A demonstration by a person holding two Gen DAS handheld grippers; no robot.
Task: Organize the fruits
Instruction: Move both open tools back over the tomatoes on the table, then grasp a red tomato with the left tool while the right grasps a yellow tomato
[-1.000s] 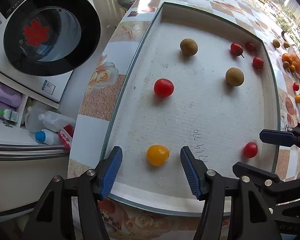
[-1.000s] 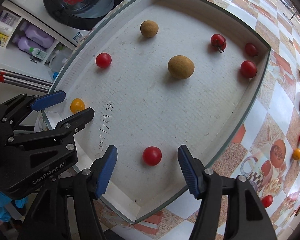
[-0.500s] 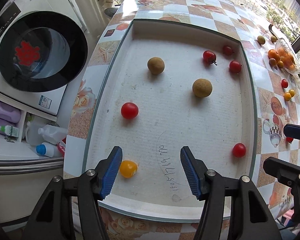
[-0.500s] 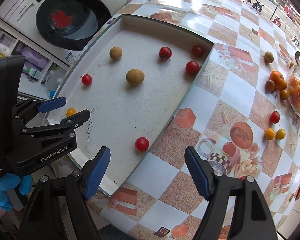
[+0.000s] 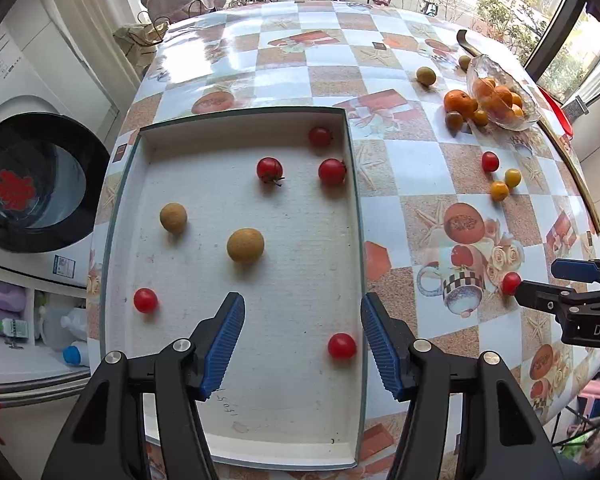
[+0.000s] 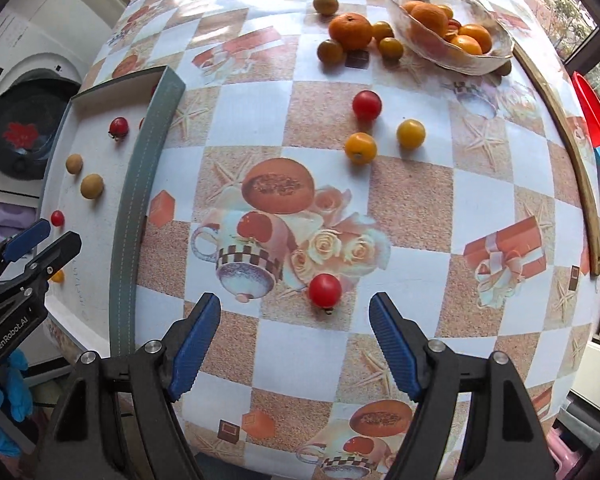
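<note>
A shallow white tray [image 5: 352, 208] lies on the patterned table and holds several red cherry tomatoes and two brown longans [image 5: 245, 245]. My left gripper [image 5: 302, 340] is open and empty above the tray's near part, with a red tomato [image 5: 341, 346] between its fingers. My right gripper [image 6: 294, 340] is open and empty over the tablecloth, just short of a loose red tomato [image 6: 325, 289]. That tomato also shows in the left wrist view [image 5: 511, 282], beside the right gripper's fingers [image 5: 540, 300]. A yellow tomato [image 6: 57, 276] lies in the tray behind the left gripper.
A glass bowl [image 6: 452, 56] of oranges stands at the far right, with a mandarin [image 6: 350, 31] and small fruits beside it. One red [image 6: 366, 105] and two yellow tomatoes [image 6: 360, 147] lie loose on the table. A washing machine [image 5: 32, 184] stands left of the table.
Both grippers have pulled back and swung right. The left now looks over the tray's right half. The right has left the tray and hangs over the loose red tomato on the tablecloth.
</note>
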